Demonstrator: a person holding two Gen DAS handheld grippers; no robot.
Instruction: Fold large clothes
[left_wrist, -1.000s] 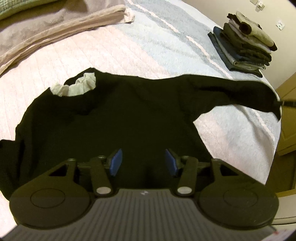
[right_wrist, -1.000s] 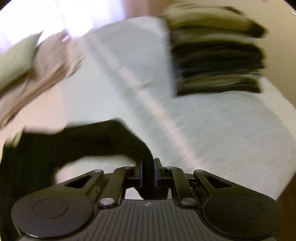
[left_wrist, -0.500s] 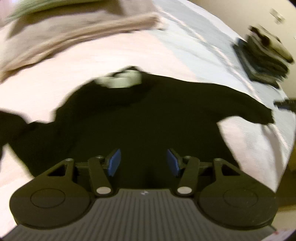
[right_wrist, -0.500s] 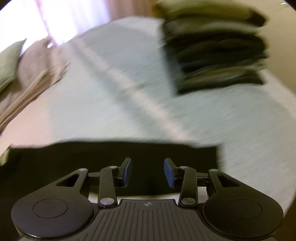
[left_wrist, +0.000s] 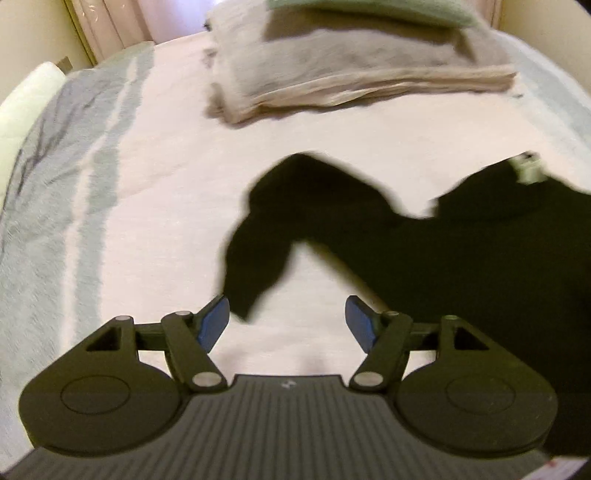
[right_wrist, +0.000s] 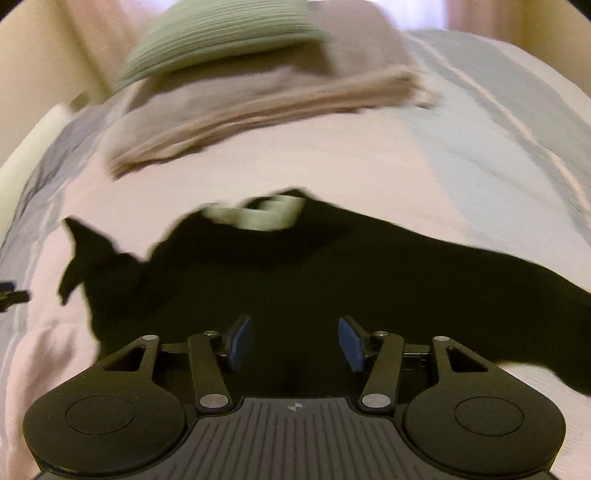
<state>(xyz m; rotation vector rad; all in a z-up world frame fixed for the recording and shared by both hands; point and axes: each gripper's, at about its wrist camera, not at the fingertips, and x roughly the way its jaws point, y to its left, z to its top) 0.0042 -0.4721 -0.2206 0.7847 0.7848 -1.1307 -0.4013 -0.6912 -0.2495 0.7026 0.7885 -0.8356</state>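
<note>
Left wrist view: the large black long-sleeved garment (left_wrist: 480, 266) lies spread on the pale pink and grey-striped quilted bedspread (left_wrist: 110, 192), its crumpled left sleeve (left_wrist: 280, 229) bent back on itself, with the cuff end just ahead of the left gripper (left_wrist: 286, 325). That gripper stands with jaws wide apart and nothing between them, over bare bedspread just short of the cuff. The garment's pale ribbed collar (left_wrist: 528, 168) shows at the far right.

Right wrist view: the right gripper (right_wrist: 293, 341) is likewise spread and empty, low over the garment's body, the black cloth filling the gap between its blue pads (right_wrist: 349, 343); whether the pads touch the cloth cannot be told through the motion blur. The right sleeve (right_wrist: 498, 288) runs out flat towards the right.

Beyond the garment, well apart from it, sits a folded beige blanket pile (left_wrist: 351, 74) with a green ribbed cushion (right_wrist: 221, 40) on top.

Assessment: the step in hand appears to be straightening the left sleeve before folding. To do it well, the left gripper should take the cuff end itself, not the bend, and draw it outward until the sleeve lies flat. The right gripper would best pin the body while the sleeve is drawn. Dark cloth hides creases, so a flat outline is the check.
</note>
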